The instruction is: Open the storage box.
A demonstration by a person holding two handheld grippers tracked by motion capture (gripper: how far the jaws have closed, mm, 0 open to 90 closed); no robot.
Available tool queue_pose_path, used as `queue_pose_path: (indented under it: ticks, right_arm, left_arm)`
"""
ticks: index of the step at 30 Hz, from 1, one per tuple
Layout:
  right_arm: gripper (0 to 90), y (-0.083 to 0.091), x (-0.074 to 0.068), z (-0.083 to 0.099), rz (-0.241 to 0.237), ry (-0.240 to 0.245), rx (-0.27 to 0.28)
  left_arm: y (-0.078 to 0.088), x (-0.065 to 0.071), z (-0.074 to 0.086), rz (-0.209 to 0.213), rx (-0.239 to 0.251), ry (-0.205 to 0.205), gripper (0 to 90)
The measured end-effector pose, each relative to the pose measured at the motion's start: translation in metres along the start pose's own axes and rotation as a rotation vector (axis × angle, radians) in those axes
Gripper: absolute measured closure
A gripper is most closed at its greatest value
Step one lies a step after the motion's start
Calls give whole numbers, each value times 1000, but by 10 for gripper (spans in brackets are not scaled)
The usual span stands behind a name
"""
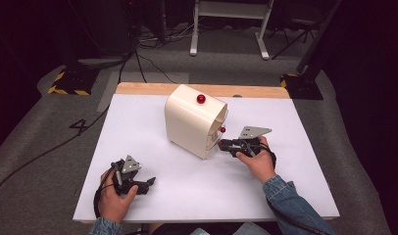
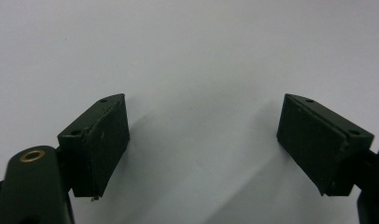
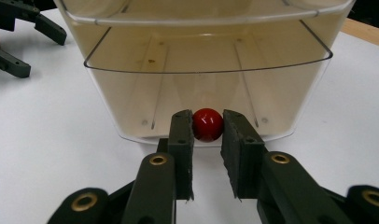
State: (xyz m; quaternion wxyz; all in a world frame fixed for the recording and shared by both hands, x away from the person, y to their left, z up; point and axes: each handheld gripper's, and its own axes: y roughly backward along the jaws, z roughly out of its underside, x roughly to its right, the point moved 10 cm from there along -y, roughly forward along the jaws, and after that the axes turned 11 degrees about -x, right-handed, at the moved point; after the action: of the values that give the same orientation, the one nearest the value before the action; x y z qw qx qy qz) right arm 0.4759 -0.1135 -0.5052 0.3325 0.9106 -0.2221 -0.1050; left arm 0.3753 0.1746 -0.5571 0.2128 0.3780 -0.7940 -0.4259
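Centrally on the white desk [image 1: 153, 196] stands a cream box [image 1: 189, 122] with a rounded top and a clear front drawer [image 3: 206, 60], which faces roughly four o'clock in the high view. A red knob [image 1: 201, 99] sits on the box's top, and a second red knob [image 3: 207, 124] sticks out from the lower edge of the clear drawer.

From four o'clock of the box, the right gripper [image 1: 225, 145] reaches in, held by the right hand [image 1: 258, 159] in a denim sleeve. In the right gripper view its two black jaws stand close on either side of the drawer knob [image 1: 222, 130], nearly or just touching it; whether they press on it I cannot tell.

At about seven o'clock on the desk, well apart from the box, the left gripper [image 1: 149, 185] rests low in the left hand [image 1: 113, 196]. Its jaws are spread wide over bare white desk [image 2: 201, 70], with nothing between them.
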Motion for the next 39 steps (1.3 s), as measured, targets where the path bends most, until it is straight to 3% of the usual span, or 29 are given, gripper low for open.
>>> queue_pose_path:
  ticks: [21,39]
  right_arm:
    - [744,54,-7,27,30,-17,3]
    - [743,67,-9,43,38,-28,-9]
  left_arm:
    - [0,0,0,6,-2,2,171]
    - [0,-1,0,3,-3,-2,171]
